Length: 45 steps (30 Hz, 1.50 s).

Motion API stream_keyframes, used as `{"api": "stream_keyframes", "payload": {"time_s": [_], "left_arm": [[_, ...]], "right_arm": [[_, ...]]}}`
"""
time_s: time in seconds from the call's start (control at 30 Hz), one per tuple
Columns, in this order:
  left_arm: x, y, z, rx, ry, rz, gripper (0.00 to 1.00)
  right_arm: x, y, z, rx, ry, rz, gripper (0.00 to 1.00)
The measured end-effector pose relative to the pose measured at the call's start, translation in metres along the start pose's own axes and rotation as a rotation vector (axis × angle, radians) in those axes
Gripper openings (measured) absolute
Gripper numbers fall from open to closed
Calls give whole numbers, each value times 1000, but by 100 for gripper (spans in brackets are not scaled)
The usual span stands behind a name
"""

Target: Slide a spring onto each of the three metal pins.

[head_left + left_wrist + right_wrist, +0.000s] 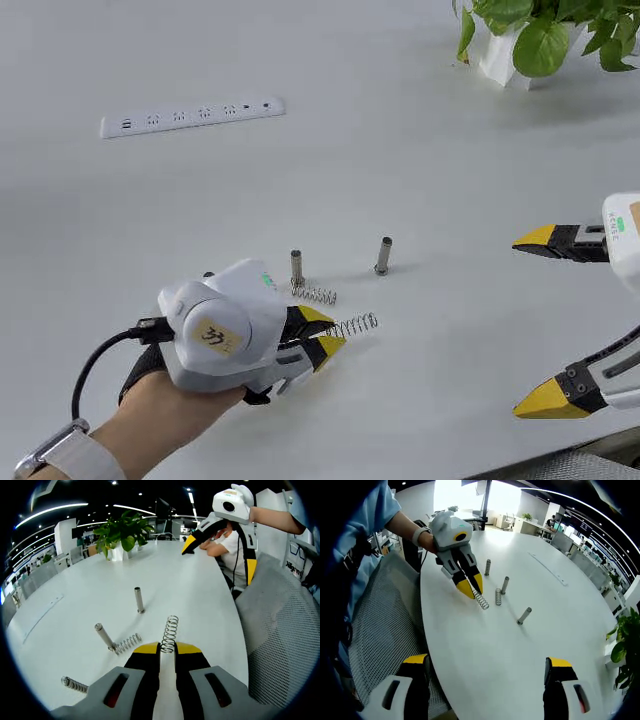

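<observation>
My left gripper [330,332] is shut on one end of a spring [355,325], which sticks out past its yellow tips just over the table. In the left gripper view the held spring [170,632] points toward a bare upright pin [139,600]. A second bare pin [104,636] stands to the left with a loose spring [127,643] lying at its base. A third pin [75,684], at lower left, wears a spring. My right gripper [537,320] hangs wide open at the right, well away from the pins, with nothing between its fingers [415,662].
A white power strip [192,115] lies at the far left of the white table [420,150]. A potted plant [540,35] stands at the far right corner. A mesh chair [385,645] sits by the near table edge.
</observation>
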State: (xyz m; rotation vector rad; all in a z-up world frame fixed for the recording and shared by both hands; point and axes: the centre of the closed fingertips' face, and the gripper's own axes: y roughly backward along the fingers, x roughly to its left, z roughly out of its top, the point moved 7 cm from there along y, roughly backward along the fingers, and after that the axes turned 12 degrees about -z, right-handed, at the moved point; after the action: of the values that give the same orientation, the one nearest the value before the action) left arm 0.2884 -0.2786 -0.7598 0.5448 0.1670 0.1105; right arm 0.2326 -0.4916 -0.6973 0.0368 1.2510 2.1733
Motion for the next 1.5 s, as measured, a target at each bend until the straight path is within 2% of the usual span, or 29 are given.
{"api": "stream_keyframes", "payload": {"time_s": [0.17,0.33,0.43,0.67,0.77,0.97,1.03,1.2,1.33,1.5], "left_arm": [[-2,12,3,-30,4,24,7],[-9,23,6,-60,-7,19,7],[-14,30,8,-77,-13,6,7],[-20,44,8,-103,-11,24,7],[-23,50,9,-115,-7,35,7],[-28,59,11,-136,-7,50,7],[-31,61,13,-144,-6,51,7],[-37,67,15,-166,-4,46,7],[-39,70,16,-180,-3,48,7],[-42,74,16,-193,-5,49,7]], "right_arm": [[-4,-6,15,-66,-30,14,93],[-4,-6,34,-120,-44,36,92],[-3,-8,46,-151,-41,51,92],[5,-15,69,-218,-39,108,88],[8,-20,80,-245,-49,136,87],[16,-29,94,-261,-11,180,80],[18,-31,99,-267,1,201,76],[21,-33,109,-291,-23,245,57],[25,-35,113,-292,-25,268,52],[31,-38,118,-298,-31,324,37]]}}
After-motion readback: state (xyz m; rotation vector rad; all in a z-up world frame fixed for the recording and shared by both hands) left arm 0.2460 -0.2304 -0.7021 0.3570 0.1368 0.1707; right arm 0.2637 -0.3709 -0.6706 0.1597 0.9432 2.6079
